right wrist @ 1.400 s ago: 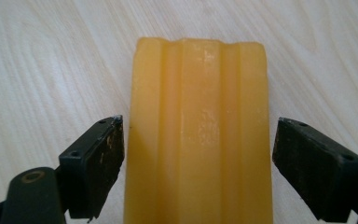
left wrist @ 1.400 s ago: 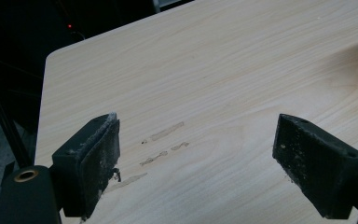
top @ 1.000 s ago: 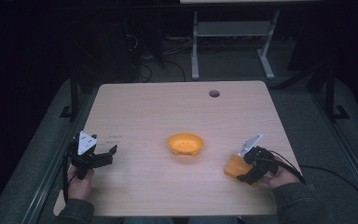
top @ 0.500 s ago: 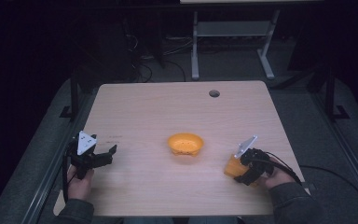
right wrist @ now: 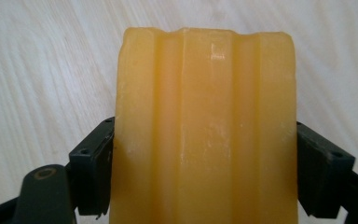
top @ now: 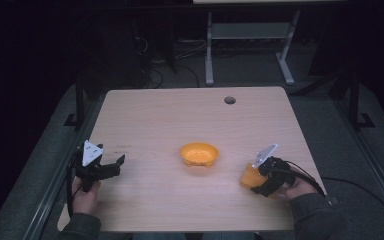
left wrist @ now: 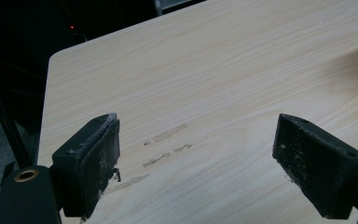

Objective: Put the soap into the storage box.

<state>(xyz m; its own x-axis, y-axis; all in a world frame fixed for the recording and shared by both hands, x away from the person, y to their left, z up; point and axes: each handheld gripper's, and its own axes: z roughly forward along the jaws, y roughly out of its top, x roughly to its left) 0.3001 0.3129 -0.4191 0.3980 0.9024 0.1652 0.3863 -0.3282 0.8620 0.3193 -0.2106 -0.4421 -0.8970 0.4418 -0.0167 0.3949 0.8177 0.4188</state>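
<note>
An orange bowl (top: 199,154) sits near the middle of the wooden table (top: 180,115). At the front right, my right gripper (top: 256,181) is shut on a ribbed orange cup (top: 249,175), just above the tabletop. In the right gripper view the cup (right wrist: 205,70) stands between the two black jaws, and both pads press its sides. At the front left, my left gripper (top: 118,166) is open with nothing between its jaws and points towards the bowl. Bare wood lies under that gripper (left wrist: 198,126).
A round cable hole (top: 229,100) lies near the table's far edge. Faint scuff marks (left wrist: 165,149) show on the wood ahead of the left jaws. Behind the table stand a metal desk frame (top: 210,50) and cables on the dark floor.
My right gripper, still holding the cup, has shifted very slightly to the left. The left gripper and the bowl have stayed put.
</note>
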